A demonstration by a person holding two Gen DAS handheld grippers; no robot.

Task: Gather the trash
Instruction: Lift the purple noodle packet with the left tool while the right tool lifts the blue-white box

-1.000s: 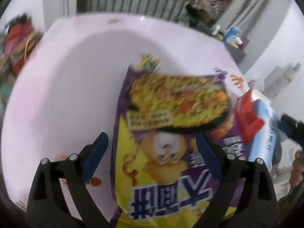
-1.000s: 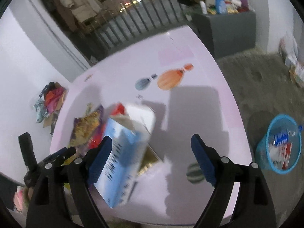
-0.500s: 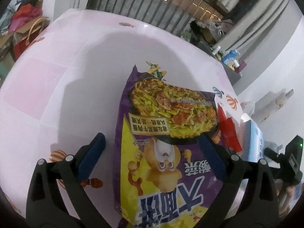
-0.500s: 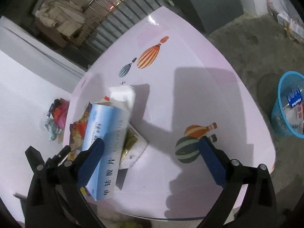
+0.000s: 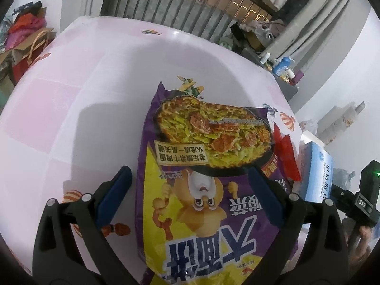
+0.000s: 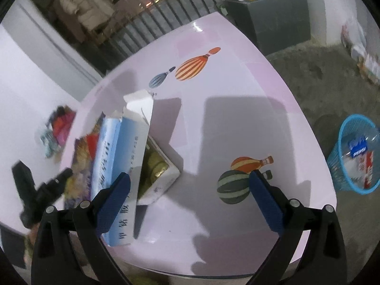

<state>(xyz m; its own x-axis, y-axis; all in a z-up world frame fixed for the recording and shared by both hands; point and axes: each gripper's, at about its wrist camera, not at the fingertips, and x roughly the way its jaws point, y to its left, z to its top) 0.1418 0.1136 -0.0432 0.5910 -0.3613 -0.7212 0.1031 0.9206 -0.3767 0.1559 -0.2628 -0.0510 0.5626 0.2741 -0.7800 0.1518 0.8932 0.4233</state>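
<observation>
A big purple and yellow noodle pack (image 5: 209, 190) lies flat on the pink table (image 5: 83, 118). My left gripper (image 5: 188, 175) hangs open over it, one finger on either side, pads apart from it. A red wrapper (image 5: 285, 156) and a tall blue-white carton (image 5: 315, 171) lie at the pack's right. In the right wrist view the same carton (image 6: 118, 166) leans on a small white box (image 6: 161, 178) of gold pieces. My right gripper (image 6: 190, 179) is wide open, its left finger in front of the carton and nothing gripped.
A blue mesh basket (image 6: 342, 173) holding trash stands on the floor right of the table. Balloon prints decorate the tabletop. A grey cabinet (image 6: 273, 19) with bottles sits beyond the far edge. Clothes and bags are piled at the left wall (image 5: 21, 30).
The right gripper has sunk a little toward the table and its jaws have spread slightly wider. The left gripper stays over the noodle pack, tilted up a little.
</observation>
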